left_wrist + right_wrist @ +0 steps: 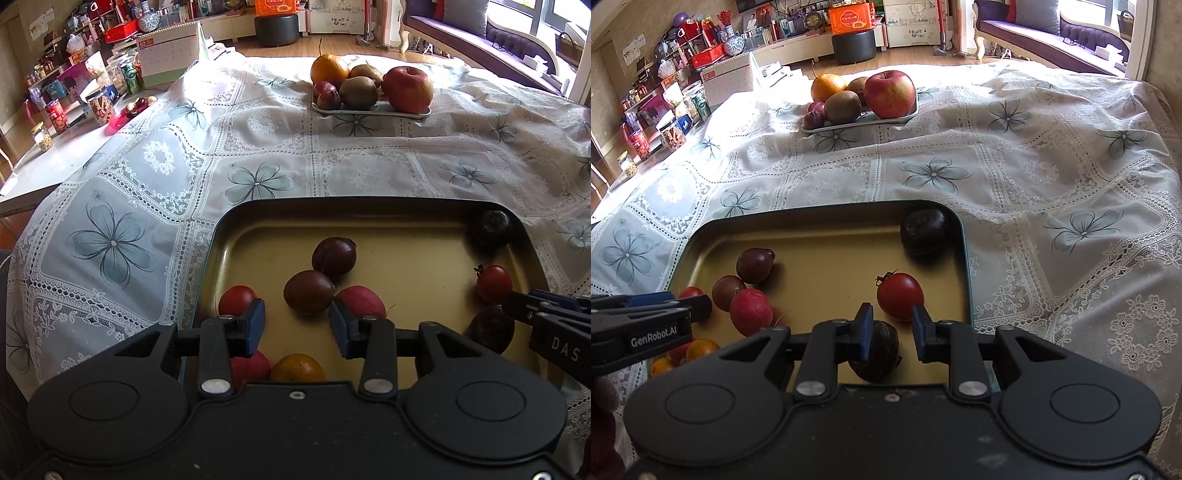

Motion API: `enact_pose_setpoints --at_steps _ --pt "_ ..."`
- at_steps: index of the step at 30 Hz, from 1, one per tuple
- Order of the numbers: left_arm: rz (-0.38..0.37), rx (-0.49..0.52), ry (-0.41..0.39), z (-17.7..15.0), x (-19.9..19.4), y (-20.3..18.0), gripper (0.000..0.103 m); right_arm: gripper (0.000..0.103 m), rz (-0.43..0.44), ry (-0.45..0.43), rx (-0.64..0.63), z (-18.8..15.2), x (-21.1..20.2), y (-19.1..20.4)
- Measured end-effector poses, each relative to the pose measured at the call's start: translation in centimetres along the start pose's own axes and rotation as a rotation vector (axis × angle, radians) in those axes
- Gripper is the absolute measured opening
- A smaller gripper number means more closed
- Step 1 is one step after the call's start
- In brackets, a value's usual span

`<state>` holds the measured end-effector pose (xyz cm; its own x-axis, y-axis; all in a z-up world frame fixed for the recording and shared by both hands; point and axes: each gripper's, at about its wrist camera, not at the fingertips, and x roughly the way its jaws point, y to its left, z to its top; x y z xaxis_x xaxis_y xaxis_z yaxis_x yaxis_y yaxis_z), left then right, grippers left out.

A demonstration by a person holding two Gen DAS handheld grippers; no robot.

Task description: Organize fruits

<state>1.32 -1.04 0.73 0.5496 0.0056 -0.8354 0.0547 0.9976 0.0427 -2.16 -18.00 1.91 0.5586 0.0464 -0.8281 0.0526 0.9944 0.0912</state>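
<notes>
A gold tray point(406, 229) point(827, 243) lies near me on the lace cloth, holding small fruits. My left gripper point(297, 326) is open over it, just short of a dark plum point(308, 291), with a second plum point(334, 256) behind and a red radish point(364, 301) to the right. My right gripper point(892, 332) is open and empty, above a dark round fruit point(877, 356), with a cherry tomato point(899, 301) just beyond its fingertips. A white plate point(369, 110) point(849, 125) at the far side holds an apple point(406, 88), kiwis, an orange and plums.
Another dark fruit point(923, 230) sits in the tray's far right corner. A small orange point(297, 369) and red fruits lie at the tray's near edge. A cluttered side table point(74, 110) with jars and cans stands to the left. Flowered cloth point(258, 155) spans between tray and plate.
</notes>
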Motion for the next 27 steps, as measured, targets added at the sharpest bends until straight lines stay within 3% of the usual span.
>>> enact_pose_setpoints --at_steps 27 --pt "-0.008 -0.001 0.005 -0.15 0.08 -0.15 0.049 0.025 0.013 0.014 -0.006 -0.21 0.33 0.31"
